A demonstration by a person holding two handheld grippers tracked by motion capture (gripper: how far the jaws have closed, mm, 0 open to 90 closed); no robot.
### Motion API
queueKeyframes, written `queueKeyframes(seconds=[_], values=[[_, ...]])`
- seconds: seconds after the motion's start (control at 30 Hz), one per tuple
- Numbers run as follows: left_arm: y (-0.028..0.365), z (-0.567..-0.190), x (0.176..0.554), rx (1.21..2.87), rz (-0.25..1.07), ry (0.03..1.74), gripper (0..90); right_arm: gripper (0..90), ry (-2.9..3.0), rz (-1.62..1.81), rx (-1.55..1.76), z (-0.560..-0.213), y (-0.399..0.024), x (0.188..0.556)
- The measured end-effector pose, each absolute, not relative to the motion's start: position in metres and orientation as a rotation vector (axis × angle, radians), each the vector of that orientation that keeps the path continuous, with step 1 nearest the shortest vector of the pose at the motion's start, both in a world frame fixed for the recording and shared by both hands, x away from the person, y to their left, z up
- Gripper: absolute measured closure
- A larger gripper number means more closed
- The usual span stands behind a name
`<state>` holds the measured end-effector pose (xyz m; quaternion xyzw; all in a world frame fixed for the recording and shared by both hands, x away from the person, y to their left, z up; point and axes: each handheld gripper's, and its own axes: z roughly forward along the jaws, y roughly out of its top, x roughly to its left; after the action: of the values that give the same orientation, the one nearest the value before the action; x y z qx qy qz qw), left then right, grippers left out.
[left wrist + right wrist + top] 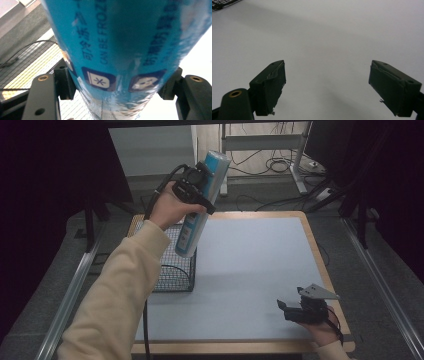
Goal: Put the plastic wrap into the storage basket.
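- Left gripper [199, 186] pinches the blue tube [202, 202] mid-length, tilted above the wire basket [175, 270].
- Glossy wrap looks slippery; likely light, stiff.
- Right gripper [292, 307] rests near right, jaws spread, holding nothing.

Grey carpet floor [350, 270], loose cables [270, 165], metal desk frame [265, 142], dark curtains [45, 180]

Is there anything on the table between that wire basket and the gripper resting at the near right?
Nothing. In the high view the white tabletop between the basket and the right gripper is bare.
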<state>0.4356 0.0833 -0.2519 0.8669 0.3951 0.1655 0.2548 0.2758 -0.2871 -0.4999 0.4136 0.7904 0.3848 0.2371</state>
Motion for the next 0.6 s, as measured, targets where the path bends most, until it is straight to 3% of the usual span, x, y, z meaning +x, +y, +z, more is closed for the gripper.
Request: queueKeyframes(seconds=[0.6], values=[[0.124, -0.283, 0.455, 2.346, 0.454, 1.215, 32.1, 14.6, 2.169, 1.048, 1.139, -0.501, -0.288, 0.277]])
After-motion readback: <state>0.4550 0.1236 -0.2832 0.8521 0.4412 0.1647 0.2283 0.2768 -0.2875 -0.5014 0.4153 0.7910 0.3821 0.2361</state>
